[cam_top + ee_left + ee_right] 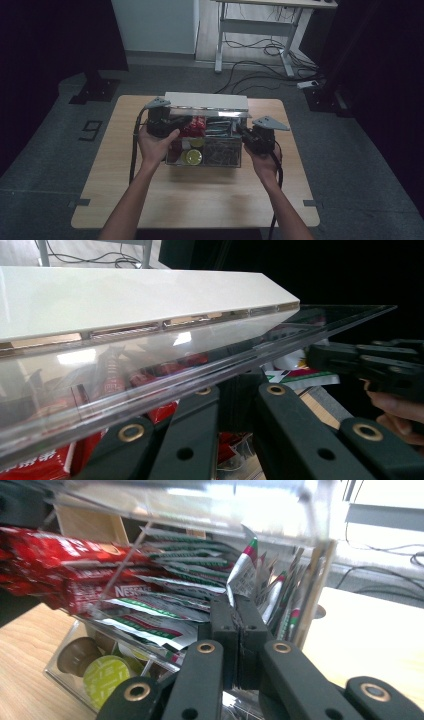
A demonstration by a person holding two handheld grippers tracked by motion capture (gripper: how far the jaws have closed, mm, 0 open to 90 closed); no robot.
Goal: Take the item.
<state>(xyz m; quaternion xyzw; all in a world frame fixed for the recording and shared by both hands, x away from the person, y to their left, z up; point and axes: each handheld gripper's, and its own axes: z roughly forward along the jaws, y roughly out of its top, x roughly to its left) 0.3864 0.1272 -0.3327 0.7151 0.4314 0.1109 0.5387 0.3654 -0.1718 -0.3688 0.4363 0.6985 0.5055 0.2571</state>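
Observation:
A clear plastic organiser box point(222, 159) stands mid-table on the wooden table point(200, 200), holding red stick packs point(194, 126), green-and-white sachets and coffee capsules point(193, 156). Its clear lid point(150, 365), with a white strip point(125, 295) along the back, is tilted up. My left gripper point(237, 385) is shut at the lid's front edge, at the box's left end point(172, 125). At the box's right end, my right gripper point(240, 131) reaches in, shut on a white sachet point(243, 572) with a green and red tip point(239, 602). Red Nescafe packs point(75, 570) lie beside it, a green capsule point(105, 675) below.
Bare tabletop lies in front of the box and to both sides. Beyond the table stand a white desk frame point(255, 30), floor cables point(270, 50) and a black stand base point(95, 90). The other hand's gripper point(365, 365) shows at the right of the left gripper view.

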